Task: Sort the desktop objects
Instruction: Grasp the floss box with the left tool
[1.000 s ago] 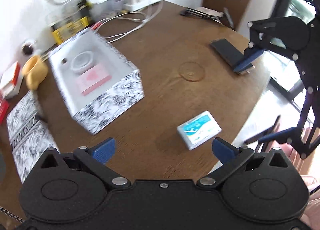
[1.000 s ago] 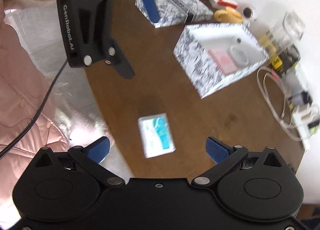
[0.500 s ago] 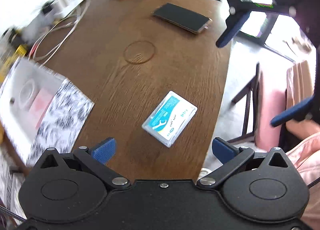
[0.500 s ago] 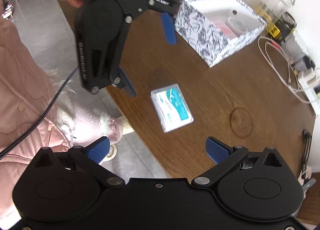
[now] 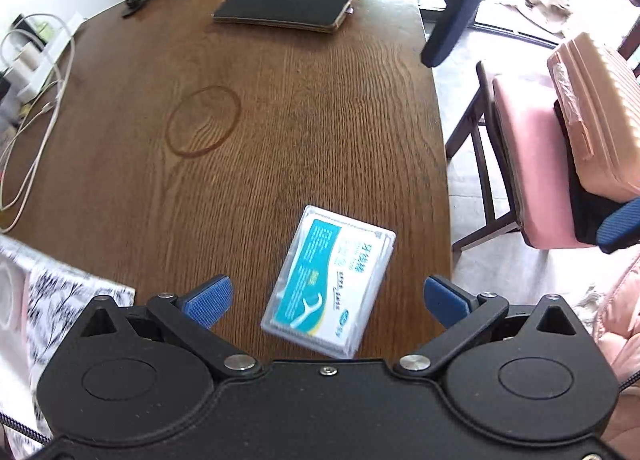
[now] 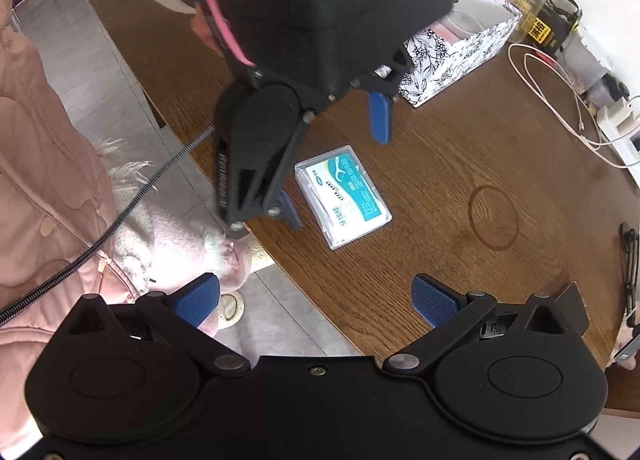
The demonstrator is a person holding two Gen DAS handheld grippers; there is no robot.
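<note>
Wooden table (image 5: 304, 108), floss box (image 5: 330, 280) near edge — both grippers spread, empty, perhaps tiled floor (image 6: 100, 92)

The left gripper (image 5: 326, 298) has swung right and dropped toward the floss box (image 5: 330, 282), which went from small at mid-frame to large at bottom centre, between the spread fingers. The patterned box (image 5: 60, 292) slid to the lower left edge. In the right wrist view, the left gripper (image 6: 336, 164) now straddles the floss box (image 6: 344, 196) at frame centre
</note>
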